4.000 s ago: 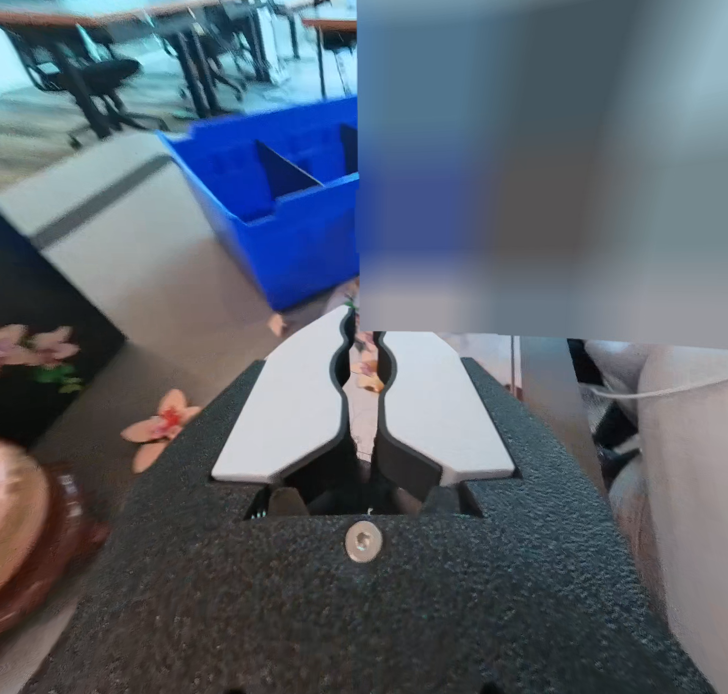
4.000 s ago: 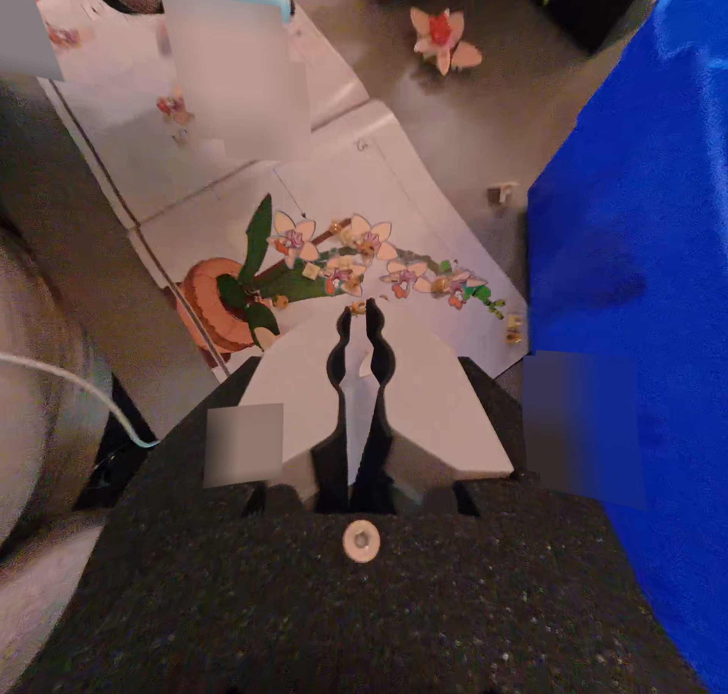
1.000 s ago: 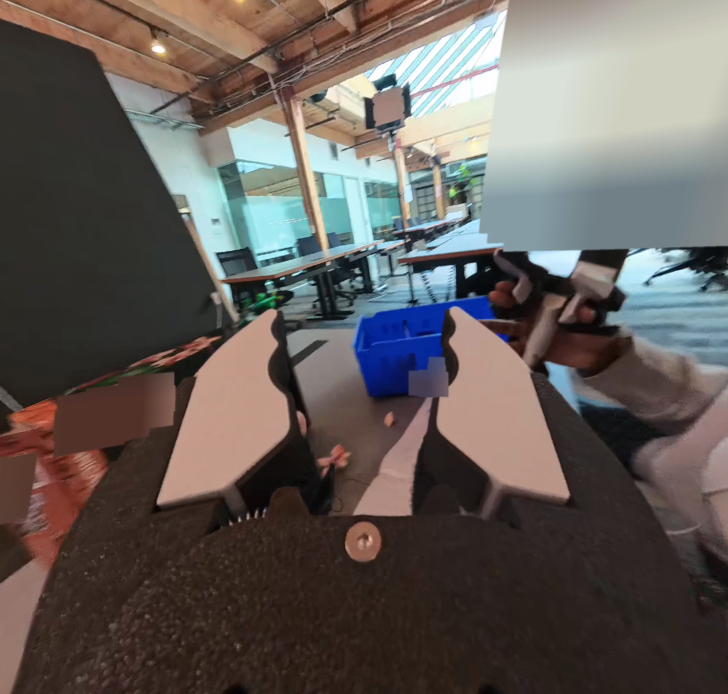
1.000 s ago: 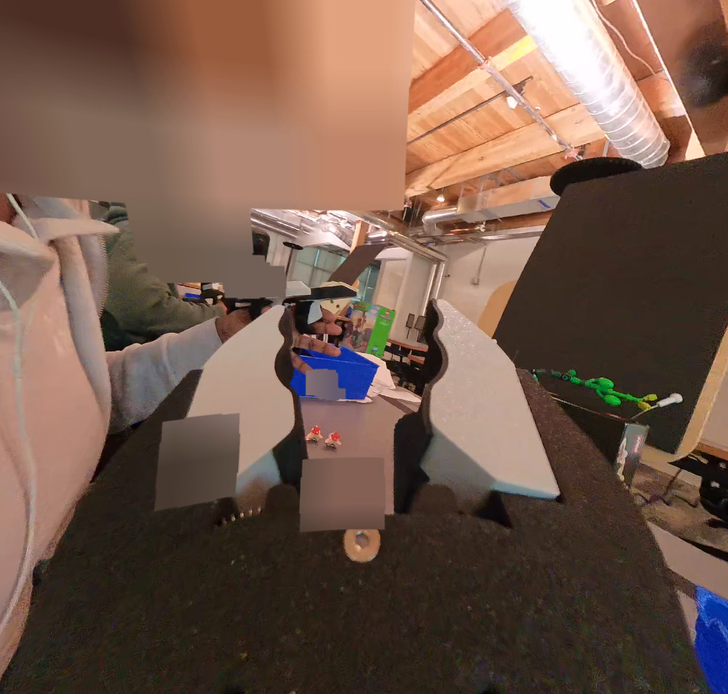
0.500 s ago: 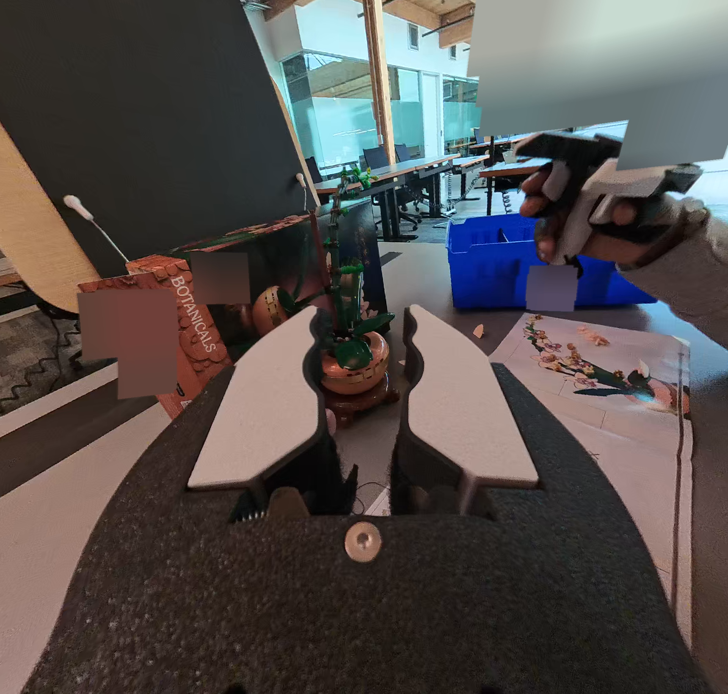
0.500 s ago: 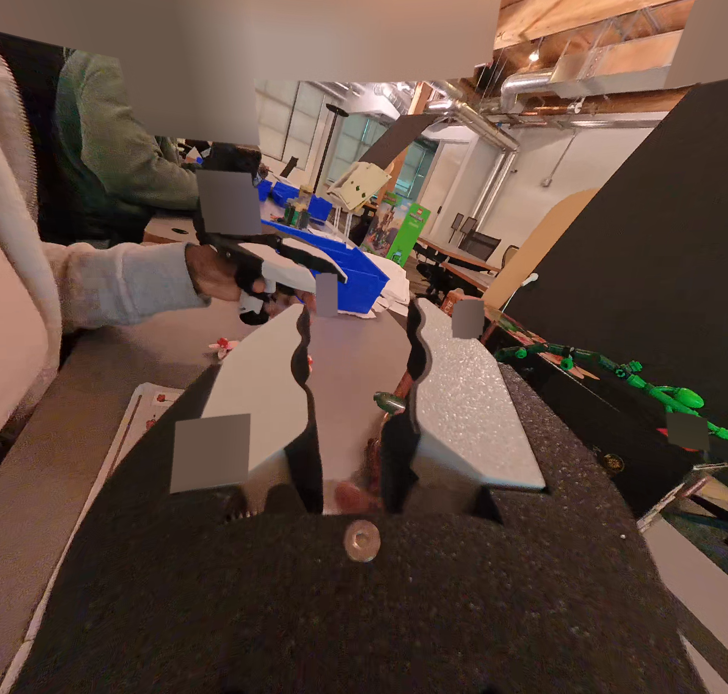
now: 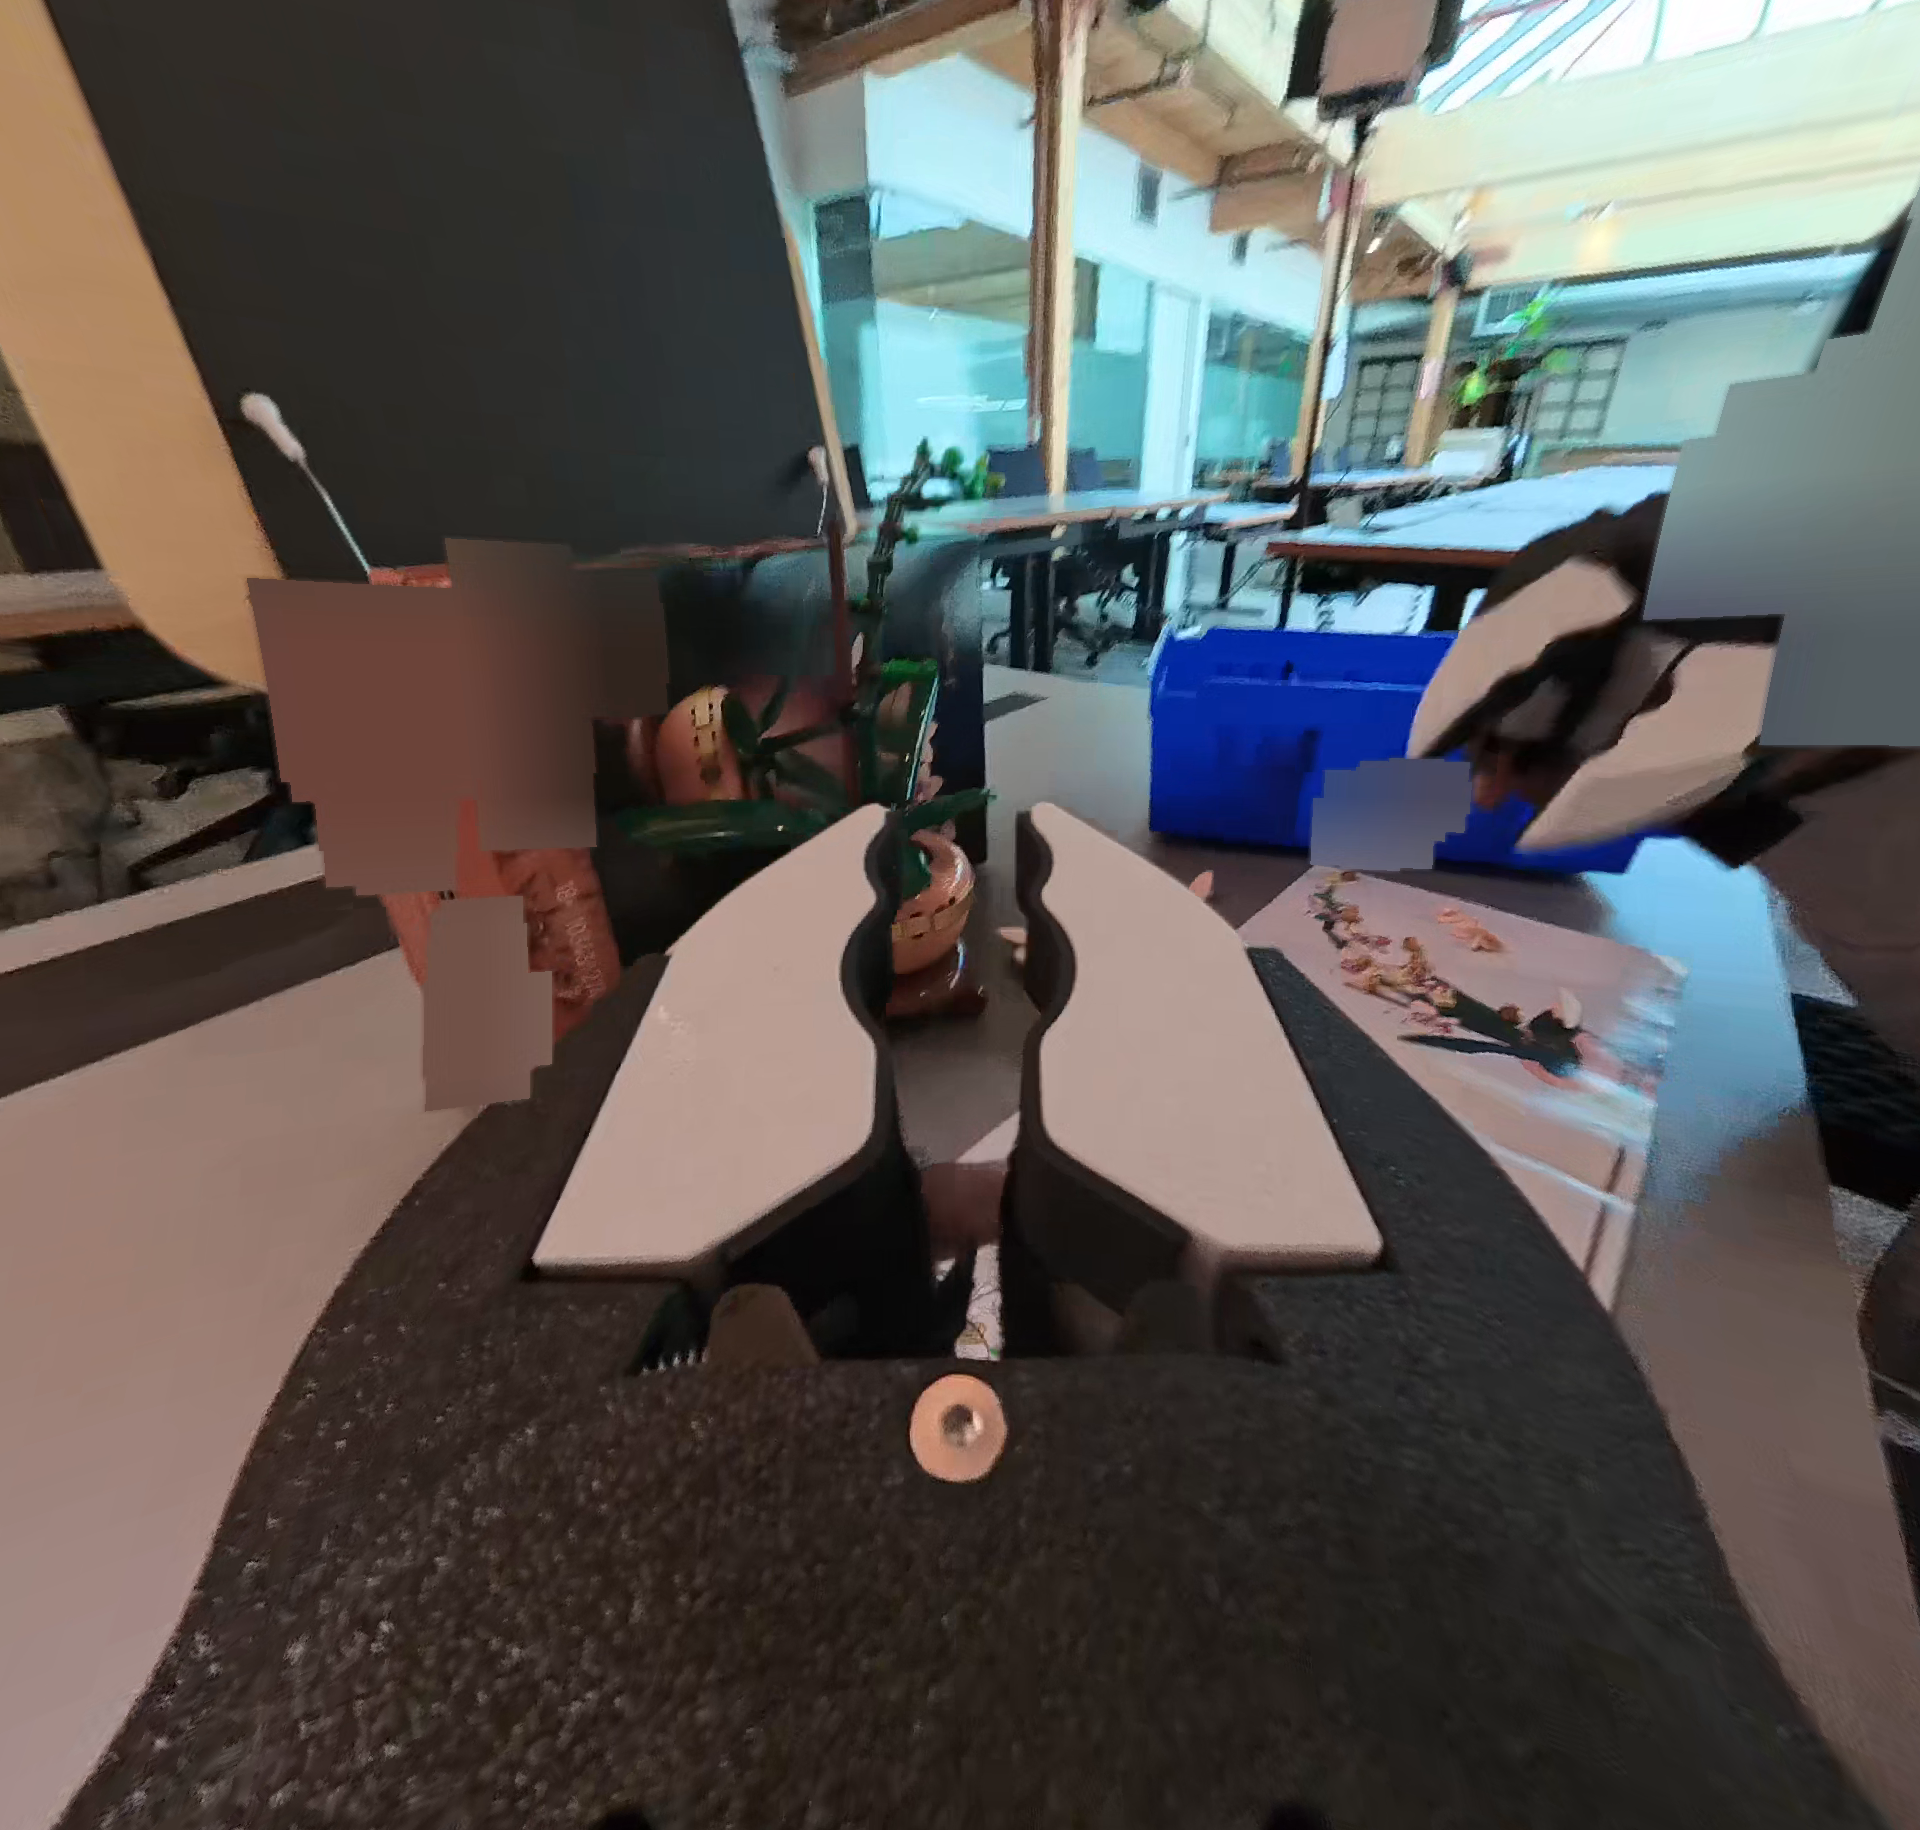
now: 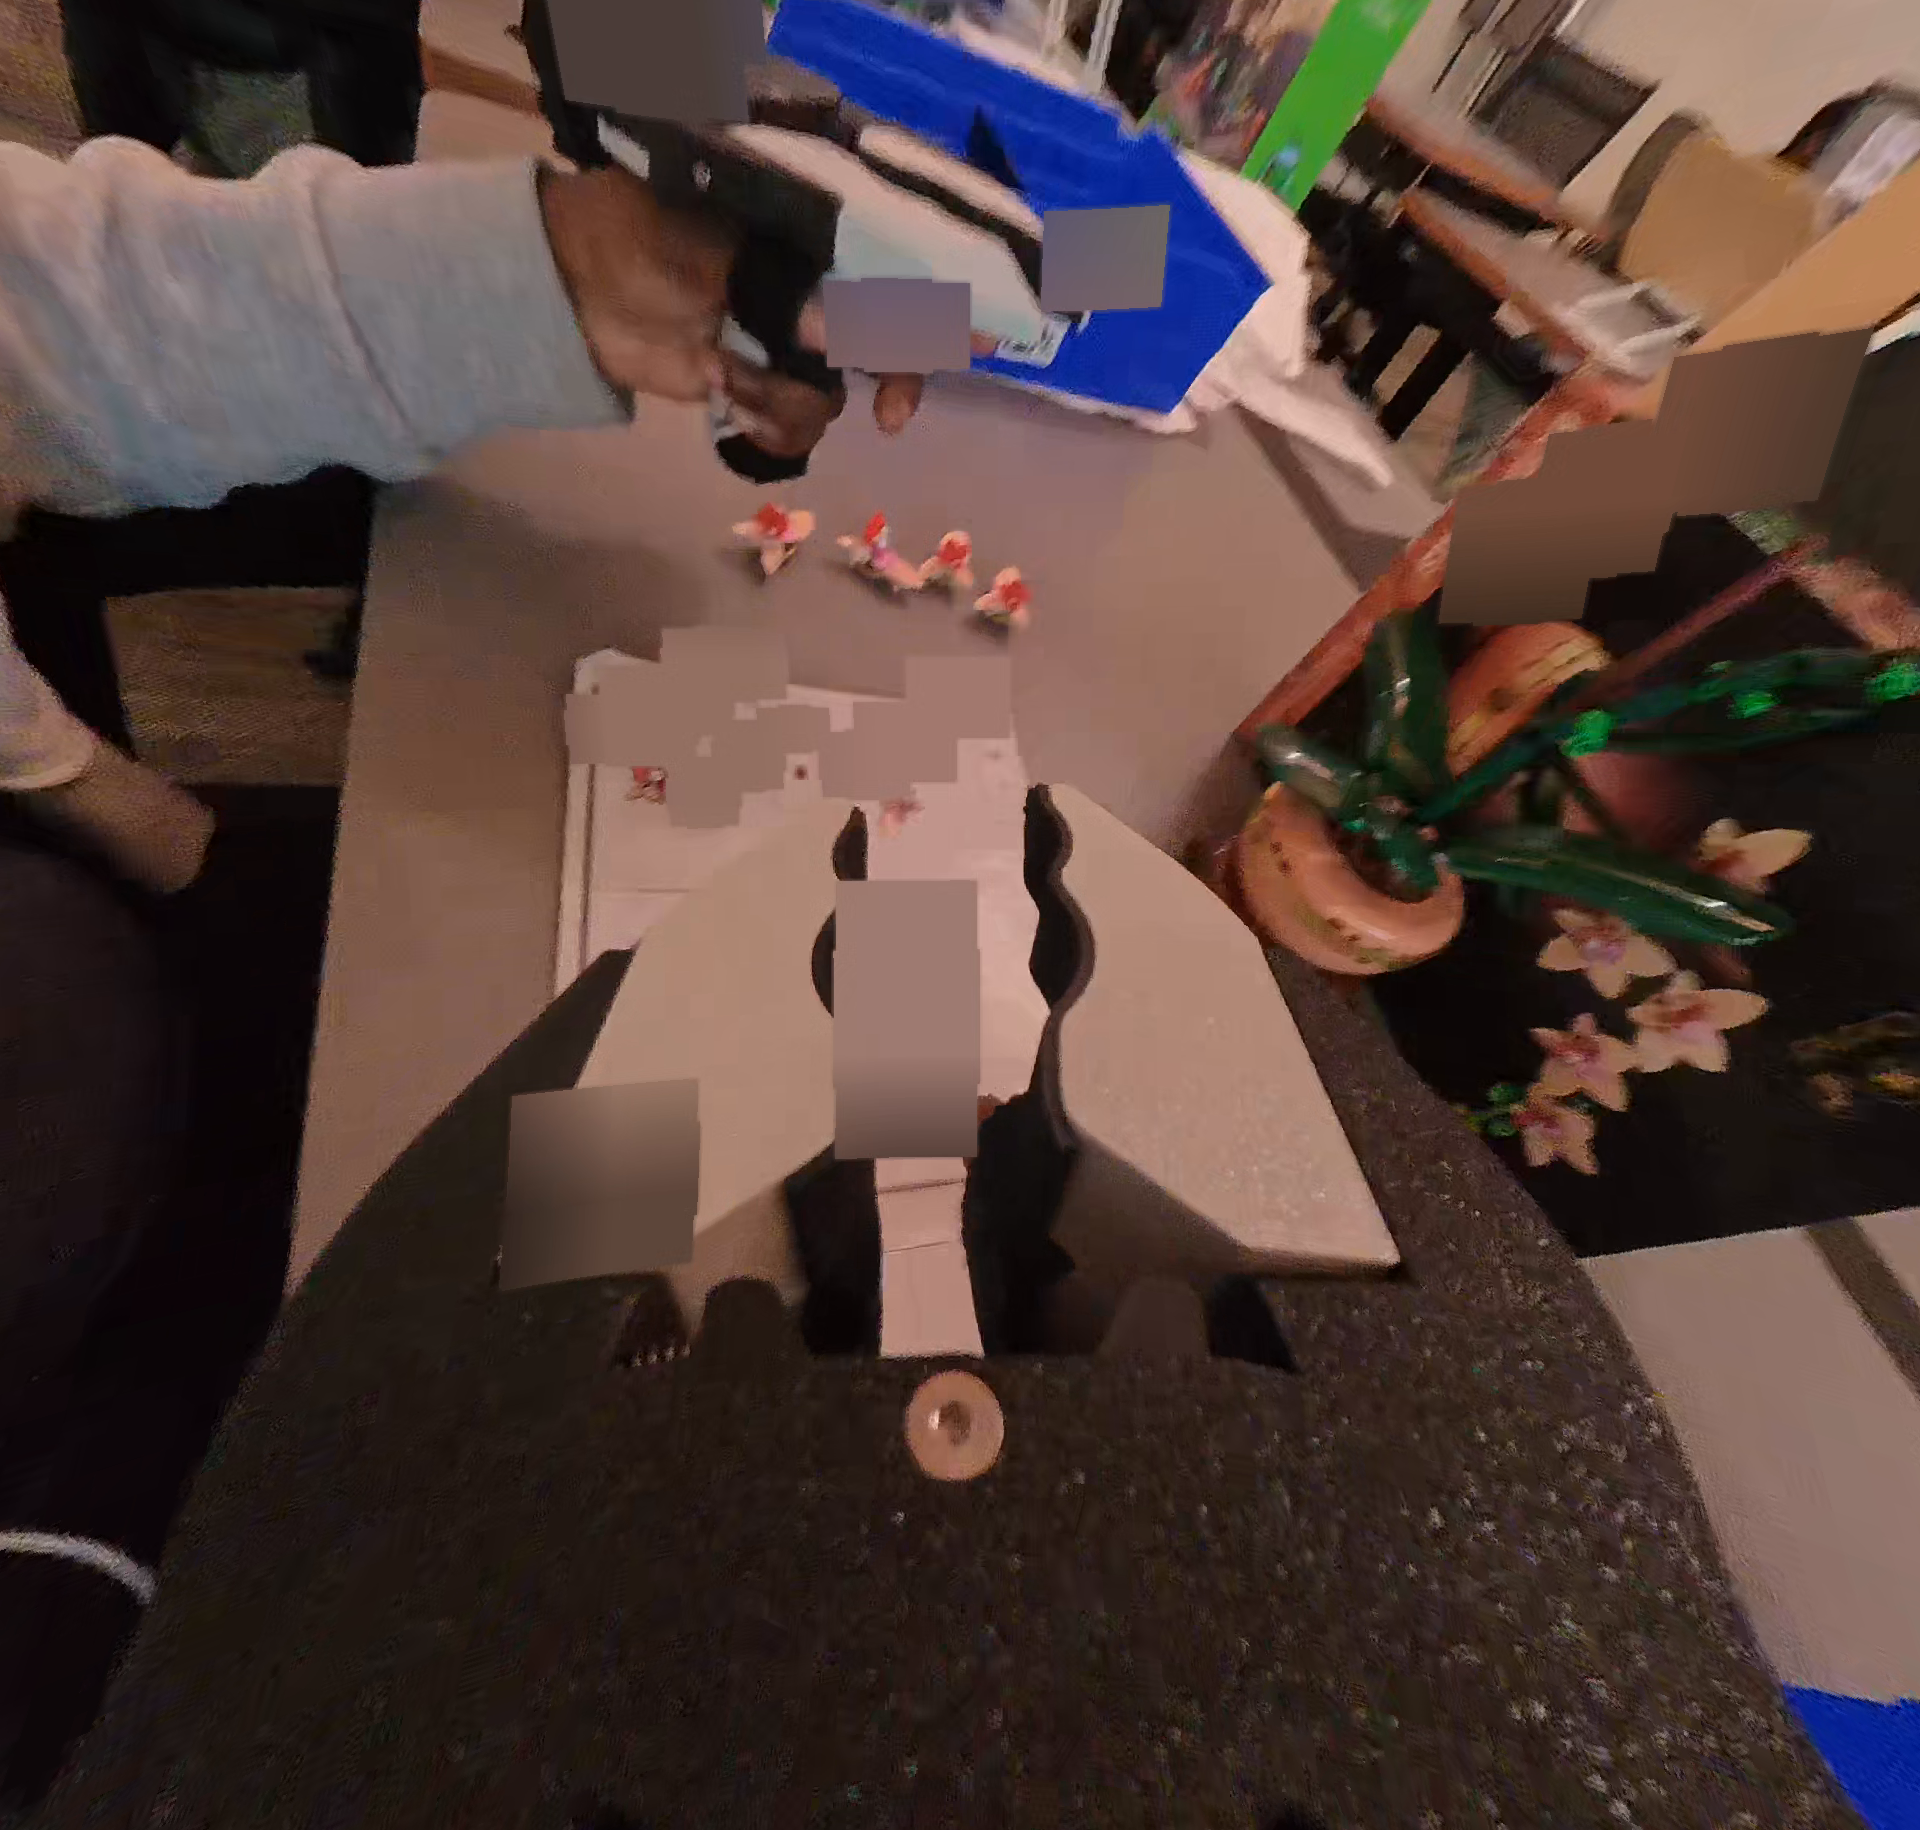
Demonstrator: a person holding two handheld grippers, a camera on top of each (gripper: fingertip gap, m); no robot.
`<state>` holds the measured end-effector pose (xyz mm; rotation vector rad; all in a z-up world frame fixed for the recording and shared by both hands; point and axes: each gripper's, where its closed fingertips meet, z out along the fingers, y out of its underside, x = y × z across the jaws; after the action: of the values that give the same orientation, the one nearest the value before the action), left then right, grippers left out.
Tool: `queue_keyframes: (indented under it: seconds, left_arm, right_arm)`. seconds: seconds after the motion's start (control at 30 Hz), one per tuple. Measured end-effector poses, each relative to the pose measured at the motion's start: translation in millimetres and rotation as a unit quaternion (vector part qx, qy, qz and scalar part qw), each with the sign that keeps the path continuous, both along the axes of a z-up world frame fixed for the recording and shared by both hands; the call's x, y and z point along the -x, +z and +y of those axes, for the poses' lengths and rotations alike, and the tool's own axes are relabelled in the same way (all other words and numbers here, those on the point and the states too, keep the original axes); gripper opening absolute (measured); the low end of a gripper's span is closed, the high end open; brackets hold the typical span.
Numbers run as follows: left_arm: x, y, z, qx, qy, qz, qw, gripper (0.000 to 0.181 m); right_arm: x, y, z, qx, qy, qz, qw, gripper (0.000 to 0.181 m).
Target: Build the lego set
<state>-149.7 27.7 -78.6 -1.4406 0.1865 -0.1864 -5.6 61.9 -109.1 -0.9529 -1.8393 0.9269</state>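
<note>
While parted, left gripper (image 7: 951,835) fingers (image 7: 758,1042) frame potted plant (image 7: 920,897)

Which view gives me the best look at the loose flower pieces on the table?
The right wrist view: four small red and cream loose flower pieces lie in a row on the grey table, unobstructed though slightly blurred. The left wrist view shows only a few pale bits near the instruction sheet.

The left finger of the grey-padded left gripper (image 7: 951,824) hides the near side of the tan brick flowerpot (image 7: 935,913). Beside that pot, the blue plastic bin (image 7: 1288,731) is partly covered by the motion-blurred right gripper (image 7: 1475,772). Four small red-and-cream brick flowers (image 8: 883,559) are too blurred to make out.
</note>
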Motion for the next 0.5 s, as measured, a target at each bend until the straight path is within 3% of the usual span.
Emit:
queue_keyframes:
  seconds: [0.07, 0.2, 0.33, 0.5]
  left_arm:
    - [6, 5, -10, -0.013, 0.002, -0.011, 1.000, 0.018]
    - [13, -10, -24, 0.019, 0.021, -0.002, 1.000, 0.013]
    - [7, -30, -22, 0.057, -0.012, -0.014, 0.998, 0.013]
    - [3, -45, -18, 0.085, -0.042, -0.025, 0.995, 0.014]
  right_arm:
    - [2, -27, -13, 0.031, 0.014, -0.088, 0.995, 0.029]
    - [16, -86, -19, 0.120, -0.066, -0.202, 0.970, 0.026]
    - [39, -102, -34, 0.229, -0.130, -0.176, 0.949, 0.021]
    - [55, -119, -26, 0.197, -0.192, -0.182, 0.944, 0.021]
